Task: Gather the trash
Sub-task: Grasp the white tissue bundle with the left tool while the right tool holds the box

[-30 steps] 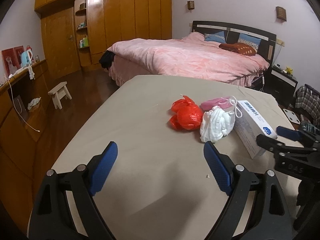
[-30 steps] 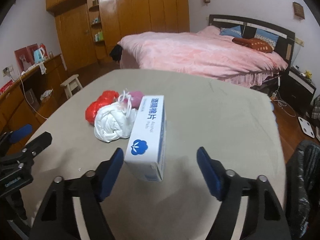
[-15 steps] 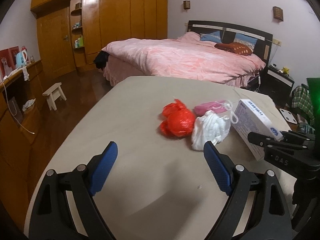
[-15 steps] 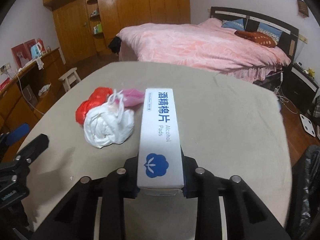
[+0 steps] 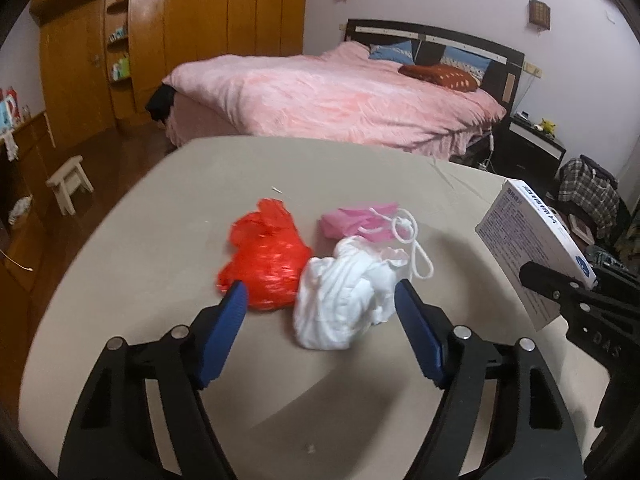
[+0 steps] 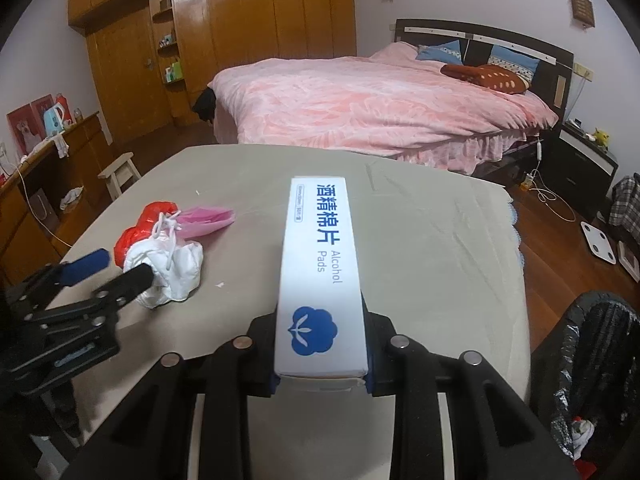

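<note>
From the left wrist, the left tool (image 5: 320,300) stands open, its blue pads flanking a white crumpled bag (image 5: 346,300) on the table (image 5: 160,248), with a red plastic bag (image 5: 266,256) and a pink mask (image 5: 356,220) touching the heap. From the right wrist, the right tool (image 6: 322,364) is clamped on the alcohol pads box (image 6: 320,272), lifted clear of the table; the black-lined bin (image 6: 596,364) sits low at right. Best to swing the box level over the bin before letting go.

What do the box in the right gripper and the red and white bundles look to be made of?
Box: smooth printed paperboard, by its crisp folded edges. Red bundle: thin glossy plastic film, crinkled and shiny. White bundle: matte and softly folded, likely plastic bag or fabric; cannot tell which.
</note>
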Demonstrator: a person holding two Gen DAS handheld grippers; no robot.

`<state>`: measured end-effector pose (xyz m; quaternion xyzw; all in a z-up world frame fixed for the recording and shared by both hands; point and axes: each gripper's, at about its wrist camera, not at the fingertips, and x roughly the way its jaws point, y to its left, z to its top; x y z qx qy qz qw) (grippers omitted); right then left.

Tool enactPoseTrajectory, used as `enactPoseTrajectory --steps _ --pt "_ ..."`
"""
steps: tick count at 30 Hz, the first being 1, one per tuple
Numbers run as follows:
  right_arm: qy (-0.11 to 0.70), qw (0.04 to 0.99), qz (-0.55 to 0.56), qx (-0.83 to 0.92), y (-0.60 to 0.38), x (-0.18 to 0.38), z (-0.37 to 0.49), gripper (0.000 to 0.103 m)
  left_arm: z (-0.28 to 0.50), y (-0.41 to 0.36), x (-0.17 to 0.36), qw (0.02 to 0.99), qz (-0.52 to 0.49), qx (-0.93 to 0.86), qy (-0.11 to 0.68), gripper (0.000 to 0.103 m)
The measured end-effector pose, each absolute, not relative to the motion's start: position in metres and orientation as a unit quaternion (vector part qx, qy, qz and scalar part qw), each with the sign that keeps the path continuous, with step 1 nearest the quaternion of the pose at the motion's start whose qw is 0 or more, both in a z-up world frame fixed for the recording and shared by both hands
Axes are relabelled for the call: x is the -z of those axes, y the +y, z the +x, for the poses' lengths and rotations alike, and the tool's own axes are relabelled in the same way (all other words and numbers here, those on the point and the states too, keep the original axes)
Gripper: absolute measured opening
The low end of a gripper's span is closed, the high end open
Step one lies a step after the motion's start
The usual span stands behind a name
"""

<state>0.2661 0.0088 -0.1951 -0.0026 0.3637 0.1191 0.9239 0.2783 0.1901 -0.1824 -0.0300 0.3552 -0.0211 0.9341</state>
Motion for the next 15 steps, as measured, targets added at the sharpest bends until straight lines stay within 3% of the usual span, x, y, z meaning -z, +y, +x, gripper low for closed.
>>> enactPoseTrajectory --steps 2,4,6,15 --pt "0.363 0.924 -0.001 -0.121 0.007 0.195 0.265 0.03 0.282 0.186 0.186 0.93 -0.029 0.03 0.364 0.061" --pt "0.362 0.924 0.0 -0.122 0.007 0.195 0.262 0.03 0.285 0.182 0.19 0.926 -0.023 0.042 0.375 0.041" --pt "0.362 0.924 0.001 -0.124 0.007 0.194 0.259 0.03 0.285 0.179 0.191 0.926 -0.019 0.046 0.375 0.034" --pt "0.347 0.929 0.005 -0.127 -0.004 0.179 0.242 0.03 0.249 0.174 0.17 0.941 -0.017 0.031 0.338 0.03"
